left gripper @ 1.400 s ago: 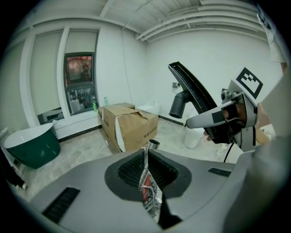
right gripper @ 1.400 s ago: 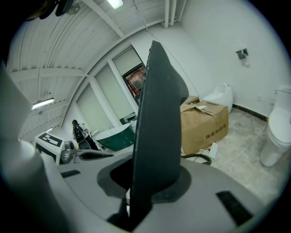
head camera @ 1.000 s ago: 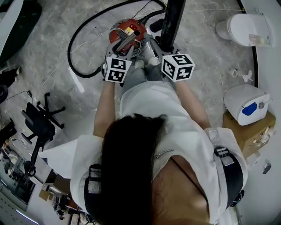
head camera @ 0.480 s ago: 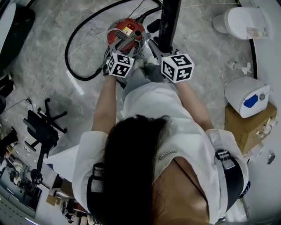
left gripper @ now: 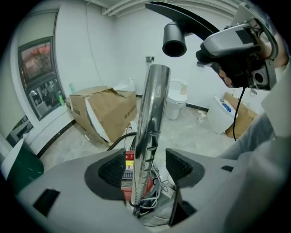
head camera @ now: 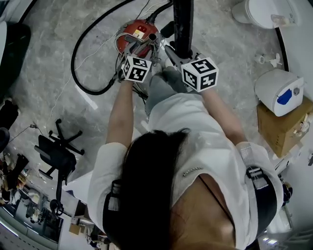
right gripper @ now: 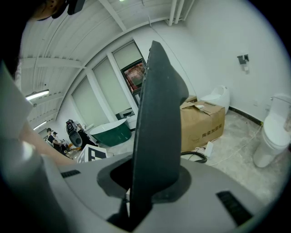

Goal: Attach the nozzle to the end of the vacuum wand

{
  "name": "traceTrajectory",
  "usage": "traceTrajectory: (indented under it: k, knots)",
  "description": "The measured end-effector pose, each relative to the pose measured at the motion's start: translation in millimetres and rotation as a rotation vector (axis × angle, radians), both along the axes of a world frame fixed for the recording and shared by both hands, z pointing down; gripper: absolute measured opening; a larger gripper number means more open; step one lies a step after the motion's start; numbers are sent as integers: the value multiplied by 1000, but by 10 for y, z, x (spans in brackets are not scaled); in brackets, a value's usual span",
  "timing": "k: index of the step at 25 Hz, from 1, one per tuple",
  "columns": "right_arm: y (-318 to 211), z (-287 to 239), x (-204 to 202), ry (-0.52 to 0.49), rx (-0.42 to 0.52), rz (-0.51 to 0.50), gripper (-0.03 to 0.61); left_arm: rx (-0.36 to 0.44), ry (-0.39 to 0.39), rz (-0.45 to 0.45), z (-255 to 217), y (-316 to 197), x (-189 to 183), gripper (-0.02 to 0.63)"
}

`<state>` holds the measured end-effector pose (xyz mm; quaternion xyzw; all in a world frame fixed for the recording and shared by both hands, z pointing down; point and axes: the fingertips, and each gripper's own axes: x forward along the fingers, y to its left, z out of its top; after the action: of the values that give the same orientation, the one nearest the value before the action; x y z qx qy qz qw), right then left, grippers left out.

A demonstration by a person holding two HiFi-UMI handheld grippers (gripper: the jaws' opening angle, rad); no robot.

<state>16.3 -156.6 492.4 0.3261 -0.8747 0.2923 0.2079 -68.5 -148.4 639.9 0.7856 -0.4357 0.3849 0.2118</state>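
Note:
A chrome vacuum wand [left gripper: 152,118] rises from the red canister [head camera: 134,33] on the floor. My left gripper [left gripper: 145,166] straddles the wand low down. Its jaws have just been opening and stand open, with both pads [left gripper: 113,169] clear of the tube. My right gripper [right gripper: 150,182] is shut on the long black nozzle [right gripper: 157,123]. In the left gripper view the nozzle's round mouth [left gripper: 174,42] hangs just above and to the right of the wand's top end, apart from it. In the head view the left gripper [head camera: 139,50] and right gripper [head camera: 178,51] sit side by side over the canister.
A black hose [head camera: 78,58] loops on the marble floor left of the canister. A toilet [head camera: 259,12] stands at the far right, and a white machine [head camera: 281,93] sits on a cardboard box [head camera: 283,132]. An office chair base [head camera: 56,151] lies left. A large open carton [left gripper: 104,111] stands beyond the wand.
My left gripper has sunk along the wand toward the red canister. The right gripper with the nozzle has stayed where it was.

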Motion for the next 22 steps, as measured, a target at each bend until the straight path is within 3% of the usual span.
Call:
traceTrajectory:
  k: [7, 15, 18, 22]
  knots:
    - [32, 79, -47, 2, -22, 13, 89, 21, -7, 64, 81, -65, 12, 261]
    - [64, 160, -119, 10, -35, 6, 89, 31, 38, 128, 160, -126, 152, 261]
    - [44, 163, -149, 5, -36, 16, 89, 22, 14, 117, 191, -174, 122, 261]
    - [42, 166, -177, 22, -35, 16, 90, 36, 43, 92, 178, -242, 86, 258]
